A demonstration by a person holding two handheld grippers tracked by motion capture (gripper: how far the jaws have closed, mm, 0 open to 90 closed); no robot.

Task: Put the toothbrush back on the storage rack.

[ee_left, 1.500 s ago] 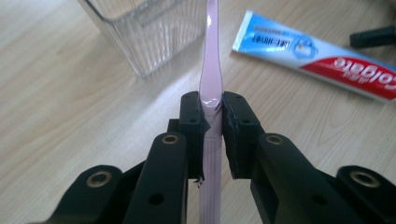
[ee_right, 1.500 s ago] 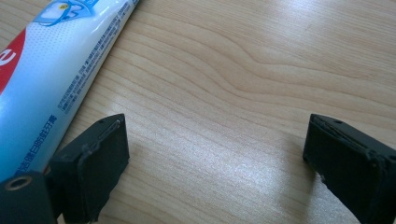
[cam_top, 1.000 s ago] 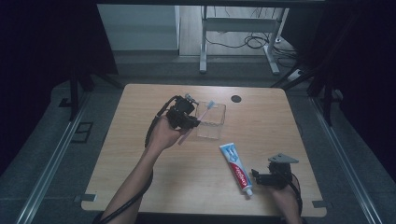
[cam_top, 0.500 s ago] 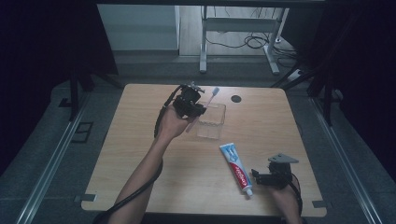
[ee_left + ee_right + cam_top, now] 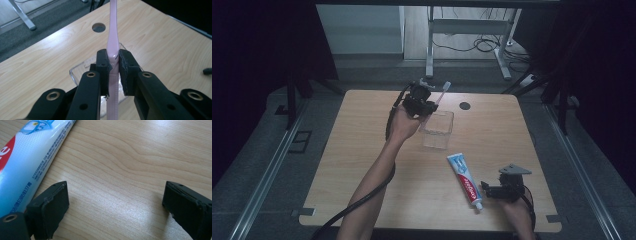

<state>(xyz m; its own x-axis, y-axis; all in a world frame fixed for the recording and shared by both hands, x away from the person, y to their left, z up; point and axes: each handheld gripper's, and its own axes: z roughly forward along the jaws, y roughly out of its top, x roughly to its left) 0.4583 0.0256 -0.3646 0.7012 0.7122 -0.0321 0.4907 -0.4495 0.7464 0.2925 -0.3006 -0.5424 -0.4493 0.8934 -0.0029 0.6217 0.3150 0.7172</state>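
Toward the far edge of the wooden table (image 5: 362,165), the high view shows the left tool (image 5: 428,103) raised in the person's left hand (image 5: 402,125), clamping a pale pink toothbrush (image 5: 441,93) whose head slants up and away toward the far edge. Just beside it on the table sits a clear square container (image 5: 437,130). Near the near right corner lies a toothpaste tube (image 5: 467,181), white and blue with a red band, its cap toward the near edge; the right tool (image 5: 486,190) rests just beside it.

From the left gripper view, the left tool (image 5: 113,67) has its jaws closed against the toothbrush (image 5: 113,40), a slim translucent pink handle with a ribbed grip below the pads, narrowing upward. The clear container (image 5: 75,72) lies beneath, and a round hole (image 5: 98,27) marks the table beyond.

From the right gripper view, the right tool (image 5: 115,197) stands wide apart, holding nothing, bare table (image 5: 140,152) between its jaws. The toothpaste tube (image 5: 30,157) lies just outside one jaw.
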